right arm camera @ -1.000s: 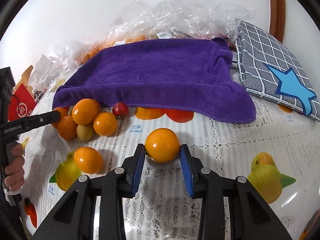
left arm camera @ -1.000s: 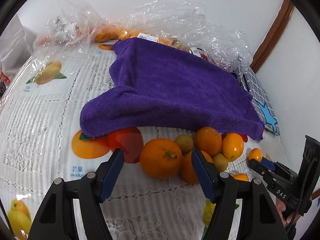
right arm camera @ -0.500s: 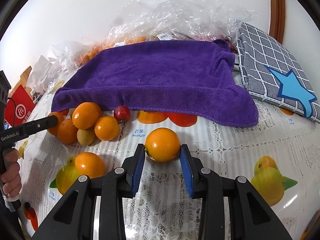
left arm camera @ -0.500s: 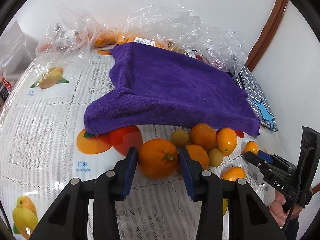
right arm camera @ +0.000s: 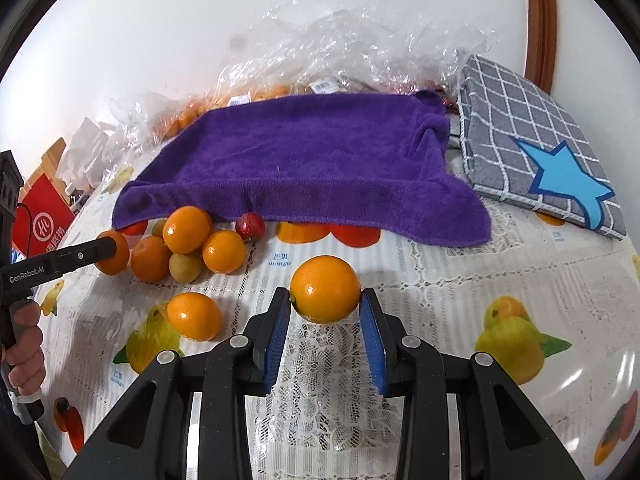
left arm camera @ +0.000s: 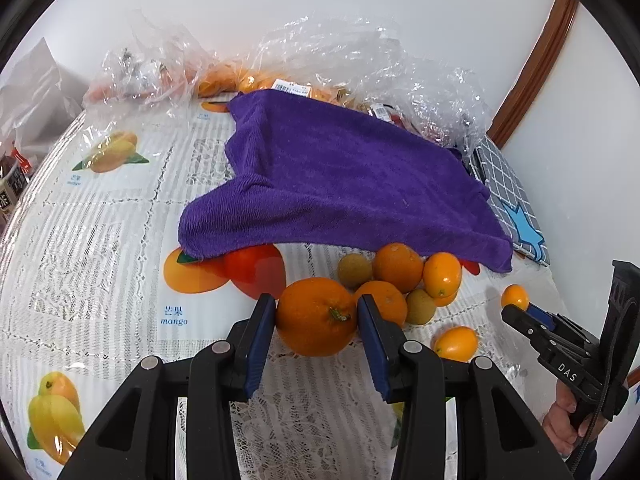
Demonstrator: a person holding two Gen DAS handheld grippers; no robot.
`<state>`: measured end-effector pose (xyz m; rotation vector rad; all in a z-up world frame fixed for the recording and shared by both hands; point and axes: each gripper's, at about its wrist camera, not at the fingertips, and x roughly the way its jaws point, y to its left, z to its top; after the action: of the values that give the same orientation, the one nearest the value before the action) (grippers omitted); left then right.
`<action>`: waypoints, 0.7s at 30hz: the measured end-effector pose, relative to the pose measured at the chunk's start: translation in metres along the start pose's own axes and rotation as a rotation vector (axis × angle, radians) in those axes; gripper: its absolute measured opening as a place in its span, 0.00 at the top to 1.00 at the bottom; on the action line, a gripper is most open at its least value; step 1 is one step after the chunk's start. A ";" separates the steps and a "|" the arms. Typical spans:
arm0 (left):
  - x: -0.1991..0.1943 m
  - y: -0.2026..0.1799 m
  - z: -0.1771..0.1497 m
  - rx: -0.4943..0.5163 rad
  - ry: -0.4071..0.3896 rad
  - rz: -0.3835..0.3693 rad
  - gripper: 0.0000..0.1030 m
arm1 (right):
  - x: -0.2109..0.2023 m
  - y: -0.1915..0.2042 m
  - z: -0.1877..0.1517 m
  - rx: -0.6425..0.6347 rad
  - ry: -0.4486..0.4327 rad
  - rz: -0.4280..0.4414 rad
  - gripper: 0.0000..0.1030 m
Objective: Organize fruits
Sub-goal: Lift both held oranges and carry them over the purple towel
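My left gripper (left arm camera: 316, 316) is shut on a large orange (left arm camera: 316, 318) at the near edge of a fruit pile (left arm camera: 400, 280) of oranges, kumquats and brownish longans. My right gripper (right arm camera: 325, 306) is shut on a small round orange (right arm camera: 325, 289) and holds it above the tablecloth. The pile shows at the left in the right wrist view (right arm camera: 188, 246), with a red fruit (right arm camera: 250, 225) by the towel edge. A loose kumquat (right arm camera: 194, 316) lies nearer. A purple towel (left arm camera: 344, 188) lies spread behind the fruit.
Clear plastic bags (left arm camera: 360, 60) with more fruit lie against the wall behind the towel. A grey checked cloth with a blue star (right arm camera: 536, 152) lies at the right. A red box (right arm camera: 40, 220) stands at the left table edge. The table wears a fruit-printed lace cloth (left arm camera: 100, 240).
My left gripper moved in on the large orange and closed on it. My right gripper kept its hold on the small orange and lifted slightly.
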<state>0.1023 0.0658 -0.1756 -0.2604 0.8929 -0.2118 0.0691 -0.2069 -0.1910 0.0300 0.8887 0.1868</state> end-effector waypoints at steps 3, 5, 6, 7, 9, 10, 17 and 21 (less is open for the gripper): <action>-0.006 -0.004 0.005 -0.004 -0.013 -0.005 0.61 | -0.007 0.000 0.003 -0.003 -0.014 -0.011 0.66; -0.010 -0.007 0.009 0.001 -0.022 -0.006 0.61 | -0.011 -0.001 0.007 -0.005 -0.020 -0.016 0.66; -0.012 -0.009 0.012 0.004 -0.025 -0.004 0.61 | -0.013 -0.001 0.009 -0.006 -0.023 -0.020 0.66; -0.014 -0.011 0.015 0.007 -0.028 -0.002 0.61 | -0.014 -0.001 0.011 -0.005 -0.026 -0.022 0.66; -0.017 -0.015 0.019 0.016 -0.034 0.005 0.61 | -0.018 -0.003 0.015 -0.001 -0.031 -0.026 0.66; -0.018 -0.017 0.022 0.021 -0.035 0.010 0.61 | -0.019 -0.004 0.017 0.001 -0.033 -0.028 0.66; -0.029 -0.034 0.050 0.052 -0.055 0.035 0.61 | -0.029 -0.011 0.041 0.009 -0.057 -0.039 0.66; -0.027 -0.041 0.071 0.060 -0.053 0.052 0.61 | -0.032 -0.014 0.061 0.011 -0.076 -0.045 0.66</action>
<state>0.1385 0.0444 -0.1001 -0.1860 0.8380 -0.1828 0.0990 -0.2235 -0.1295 0.0275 0.8142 0.1382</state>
